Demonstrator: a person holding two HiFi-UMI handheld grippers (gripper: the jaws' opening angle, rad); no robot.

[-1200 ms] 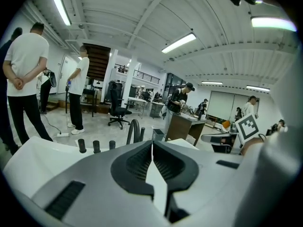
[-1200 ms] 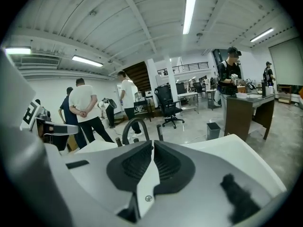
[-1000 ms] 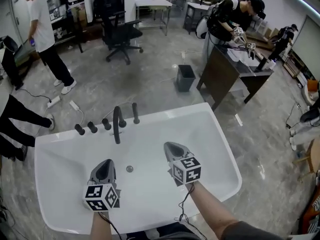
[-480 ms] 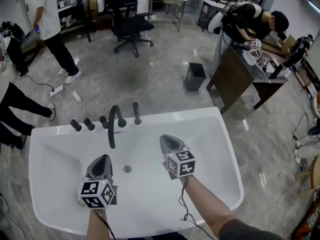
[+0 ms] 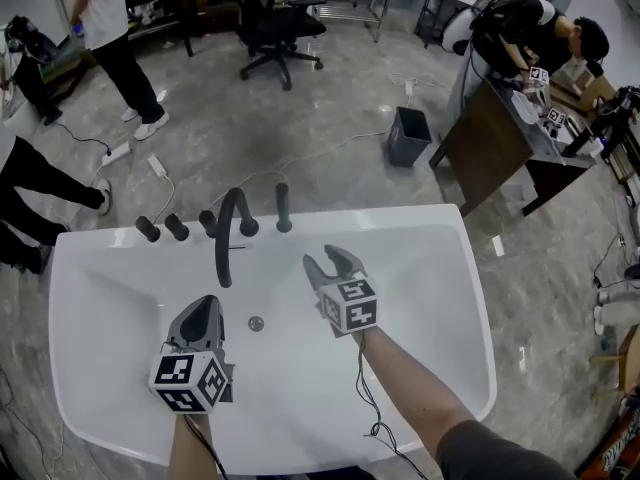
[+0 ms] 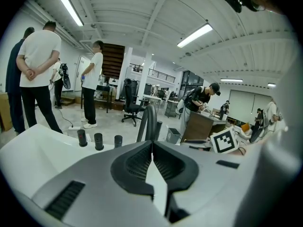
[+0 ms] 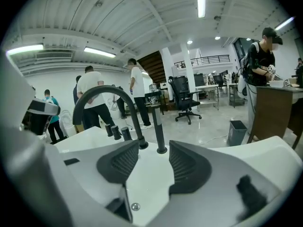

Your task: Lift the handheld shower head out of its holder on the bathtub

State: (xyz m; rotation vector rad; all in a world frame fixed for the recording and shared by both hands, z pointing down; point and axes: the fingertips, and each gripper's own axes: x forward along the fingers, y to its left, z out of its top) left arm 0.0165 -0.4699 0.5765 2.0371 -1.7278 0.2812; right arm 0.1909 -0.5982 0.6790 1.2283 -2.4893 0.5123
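Surroundings: a white oval bathtub (image 5: 380,218) stands on a grey polished floor. On its far rim, from the left, sit three short black cylindrical knobs (image 5: 177,227), then a tall black arched spout (image 5: 230,230). A small round metal drain (image 5: 256,323) lies in the tub floor between the two grippers. Beyond the tub are a grey waste bin (image 5: 408,136), a black office chair (image 5: 280,18) and a dark brown bench (image 5: 500,133) with a person bent over it. Other persons stand at the far left, near a white power strip (image 5: 115,153) on the floor.

Obstruction: the spout's base stands just left of the task's thing, and its arch reaches out over the tub towards the left gripper.

Task's thing: the slim black stick-shaped handheld shower head (image 5: 283,208) stands upright in its holder on the far rim, immediately right of the spout.

Right gripper (image 5: 333,260): its jaws have just been opening and now stand wide apart, with nothing between the pads. In the right gripper view the shower head appears through the gap, beyond the tips and apart from them.

Left gripper (image 5: 205,304): jaws clenched tip to tip on nothing, low over the tub floor, well short of the fixtures.
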